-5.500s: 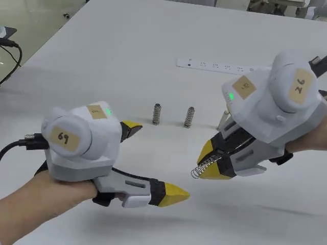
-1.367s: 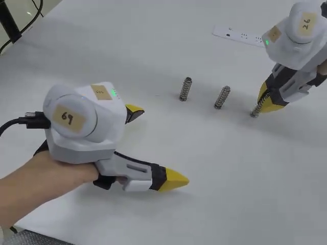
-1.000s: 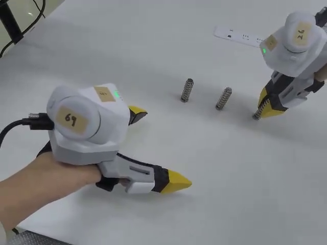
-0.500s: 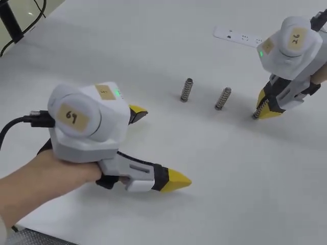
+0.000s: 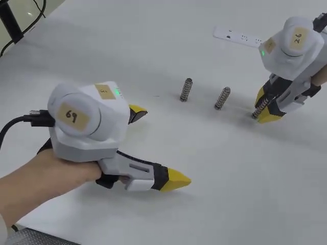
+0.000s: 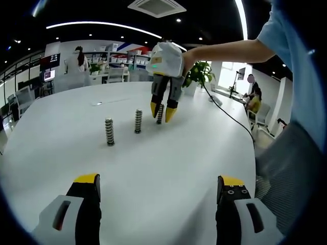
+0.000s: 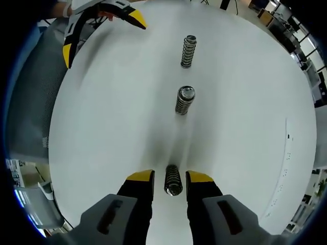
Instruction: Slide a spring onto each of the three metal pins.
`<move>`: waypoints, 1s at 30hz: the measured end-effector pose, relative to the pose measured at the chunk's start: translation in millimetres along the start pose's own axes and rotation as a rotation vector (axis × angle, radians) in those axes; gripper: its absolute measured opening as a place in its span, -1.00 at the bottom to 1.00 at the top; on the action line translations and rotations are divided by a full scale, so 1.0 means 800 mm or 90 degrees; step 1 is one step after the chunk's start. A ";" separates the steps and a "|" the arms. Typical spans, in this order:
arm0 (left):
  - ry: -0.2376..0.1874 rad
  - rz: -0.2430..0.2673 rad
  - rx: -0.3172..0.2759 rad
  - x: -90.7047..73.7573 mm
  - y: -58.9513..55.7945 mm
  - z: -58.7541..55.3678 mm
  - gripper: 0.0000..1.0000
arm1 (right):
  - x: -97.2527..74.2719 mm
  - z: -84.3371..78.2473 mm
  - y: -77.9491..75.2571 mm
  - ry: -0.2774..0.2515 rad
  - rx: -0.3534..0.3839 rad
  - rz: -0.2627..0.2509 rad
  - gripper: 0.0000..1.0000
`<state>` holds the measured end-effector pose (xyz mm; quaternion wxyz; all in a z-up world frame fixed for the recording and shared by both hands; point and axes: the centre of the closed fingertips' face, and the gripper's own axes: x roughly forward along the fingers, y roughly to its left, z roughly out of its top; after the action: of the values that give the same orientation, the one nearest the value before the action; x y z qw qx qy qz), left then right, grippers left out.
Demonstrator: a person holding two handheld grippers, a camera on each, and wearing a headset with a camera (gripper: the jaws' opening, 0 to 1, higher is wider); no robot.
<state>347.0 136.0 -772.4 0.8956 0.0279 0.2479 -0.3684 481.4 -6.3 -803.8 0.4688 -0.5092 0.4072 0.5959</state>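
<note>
Two springs stand upright on pins on the white table. A third spring stands to their right, in line with them, between the jaws of my right gripper. In the right gripper view this spring has a thin gap to each fingertip, so the right gripper is slightly open around it. The pins are hidden inside the coils. My left gripper rests low at the near left, wide open and empty, well short of the row of springs.
A white power strip lies at the back right. A black cable runs past the table's far left corner. People and desks stand in the room behind the table in the left gripper view.
My right gripper carried the third spring from mid-air to the right end of the row and lowered it upright. Its jaws have since parted a little. The left gripper has stayed put.
</note>
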 end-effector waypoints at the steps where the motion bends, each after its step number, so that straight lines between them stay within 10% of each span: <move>1: 0.000 0.000 -0.001 0.000 0.000 0.000 0.84 | -0.001 0.000 0.000 -0.006 0.005 -0.002 -0.52; 30: 0.001 0.002 0.005 -0.003 0.005 0.007 0.83 | -0.009 0.012 0.021 -0.153 0.097 -0.071 0.74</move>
<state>350.8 139.4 -766.8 0.8958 0.0325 0.2474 -0.3679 463.5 -1.5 -795.4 0.5839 -0.4187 0.3637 0.5929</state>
